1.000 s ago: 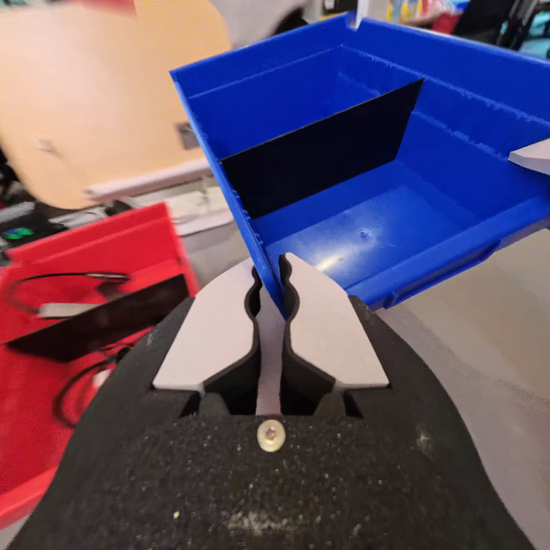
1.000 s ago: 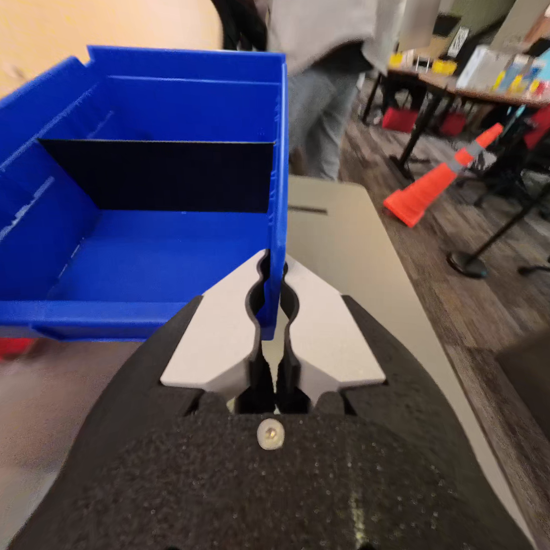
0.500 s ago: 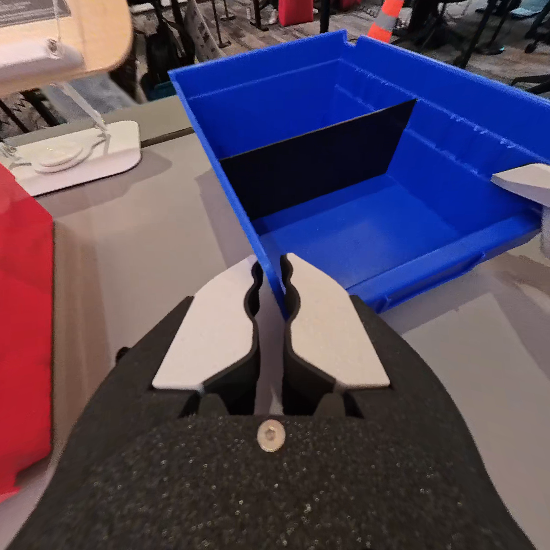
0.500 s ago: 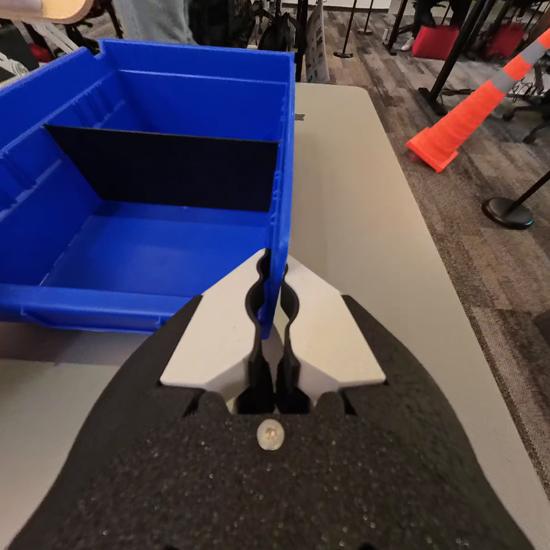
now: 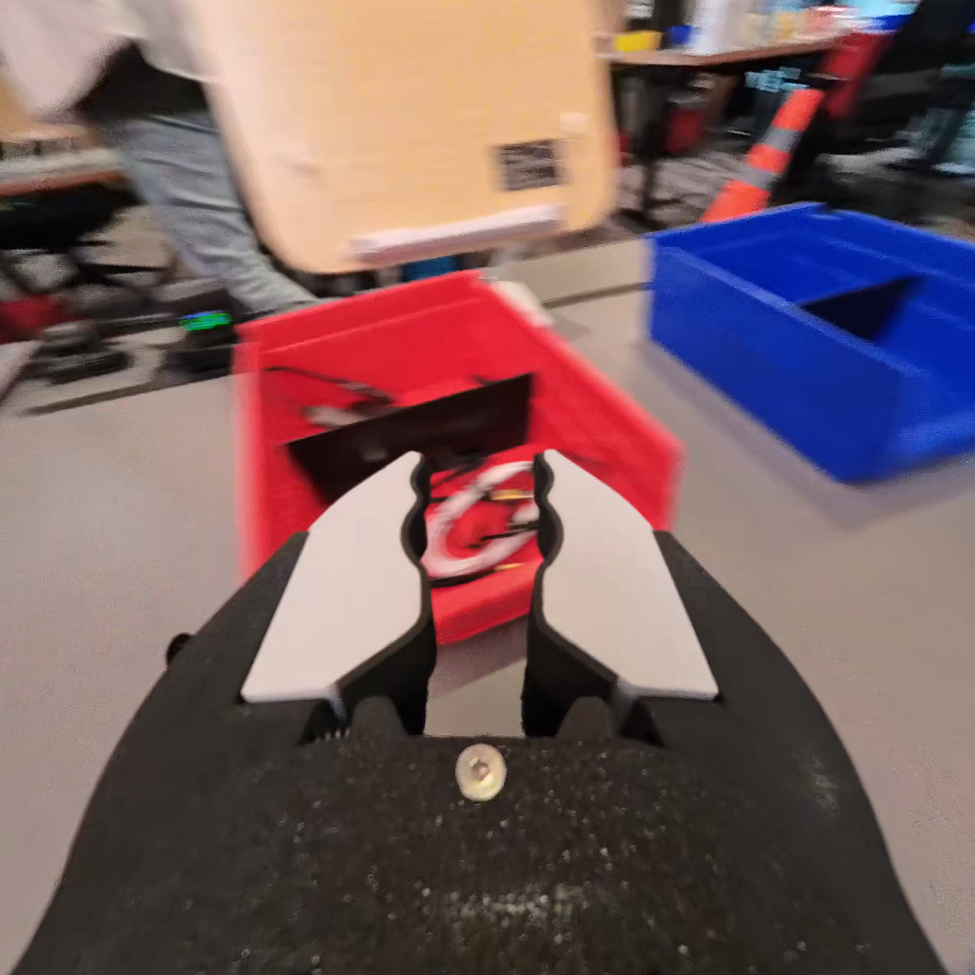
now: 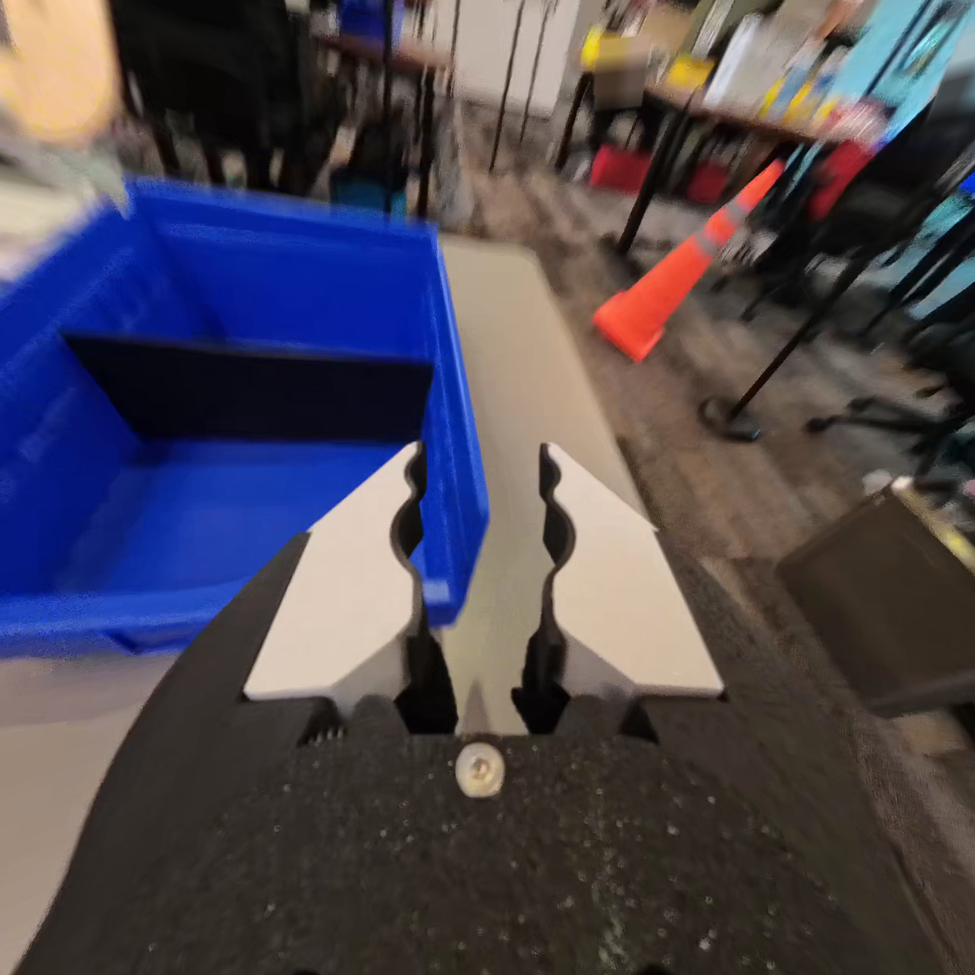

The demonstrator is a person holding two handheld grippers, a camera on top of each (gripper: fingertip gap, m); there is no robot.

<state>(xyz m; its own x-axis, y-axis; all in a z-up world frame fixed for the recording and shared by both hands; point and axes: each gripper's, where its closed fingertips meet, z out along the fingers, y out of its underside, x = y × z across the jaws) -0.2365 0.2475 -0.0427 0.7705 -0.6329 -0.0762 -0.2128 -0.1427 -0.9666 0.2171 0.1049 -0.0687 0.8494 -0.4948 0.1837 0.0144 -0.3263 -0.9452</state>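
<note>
Both grippers stood with jaws parted and empty over the grey tabletop (image 5: 105,554).

The left gripper (image 5: 479,459) pointed at the red bin (image 5: 607,422), whose near rim lay between its jaws; a black divider (image 5: 422,422) and blurred white cable (image 5: 464,533) sat inside. The blue bin (image 6: 158,527) rested to the far right, apart from the red one, bare tabletop between. The right gripper (image 6: 481,448) hung above the blue bin's right wall, near the tabletop's right edge; an orange cone (image 6: 670,285) lay on the floor beyond.
</note>
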